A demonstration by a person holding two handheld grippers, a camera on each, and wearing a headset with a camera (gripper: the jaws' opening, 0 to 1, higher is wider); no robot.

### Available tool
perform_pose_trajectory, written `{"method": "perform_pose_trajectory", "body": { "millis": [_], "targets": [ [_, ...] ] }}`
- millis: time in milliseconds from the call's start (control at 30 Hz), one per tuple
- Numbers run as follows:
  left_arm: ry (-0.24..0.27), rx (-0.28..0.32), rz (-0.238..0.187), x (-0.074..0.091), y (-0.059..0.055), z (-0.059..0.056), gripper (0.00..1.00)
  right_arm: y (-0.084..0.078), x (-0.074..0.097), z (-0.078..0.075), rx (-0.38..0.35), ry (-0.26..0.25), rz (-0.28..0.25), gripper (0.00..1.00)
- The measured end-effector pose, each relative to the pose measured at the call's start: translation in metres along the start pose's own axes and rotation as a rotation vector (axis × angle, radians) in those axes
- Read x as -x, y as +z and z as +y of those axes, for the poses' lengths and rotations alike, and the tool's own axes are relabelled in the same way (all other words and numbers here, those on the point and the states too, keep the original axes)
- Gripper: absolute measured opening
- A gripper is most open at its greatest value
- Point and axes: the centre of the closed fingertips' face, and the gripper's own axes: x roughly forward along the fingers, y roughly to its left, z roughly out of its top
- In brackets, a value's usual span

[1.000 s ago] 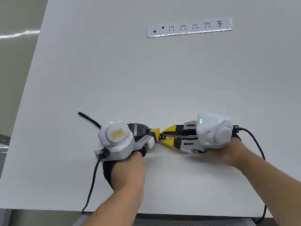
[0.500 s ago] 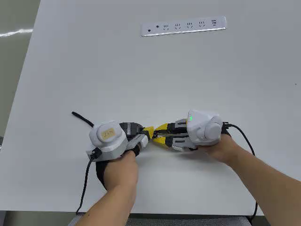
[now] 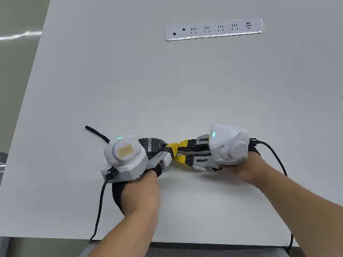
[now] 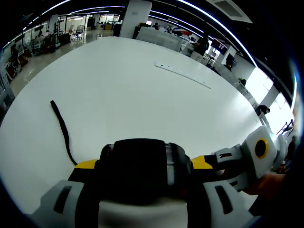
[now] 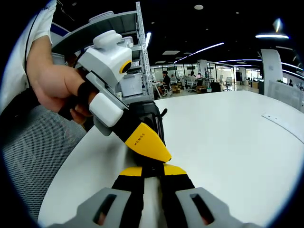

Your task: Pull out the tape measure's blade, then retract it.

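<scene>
The head view looks down on the white table (image 3: 161, 80); both low gripper views share the tape measure (image 4: 142, 166) up close.

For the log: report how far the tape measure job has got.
Done: left gripper clamps the tape measure. In hand: right gripper pinched shut at its mouth. Left: with the grippers this close, the blade looks unextended, so pull and retract probably remain.

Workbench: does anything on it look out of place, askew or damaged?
Nothing stands out. The left gripper holds the tape measure, its black strap trails loose on the table, and the power strip lies flat.
</scene>
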Motion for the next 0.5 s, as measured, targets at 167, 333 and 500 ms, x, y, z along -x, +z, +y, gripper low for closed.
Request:
{"method": "perform_pose_trajectory", "body": {
  "millis": [167, 333, 500],
  "targets": [
    [-0.001, 0.000, -0.003, 0.0006, 0.0001, -0.0004, 0.72, 0.0001, 0.0002, 0.0002, 0.003, -0.002, 0.000, 0.12],
    [-0.002, -0.002, -0.004, -0.0001, 0.0001, 0.0002, 0.72, 0.0003, 0.0001, -0.0005, 0.003, -0.004, -0.001, 0.12],
    [-0.002, -0.004, -0.001, 0.0000, 0.0008, -0.0002, 0.73, 0.0001, 0.0000, -0.0012, -0.007, -0.005, -0.002, 0.12]
  ]
}}
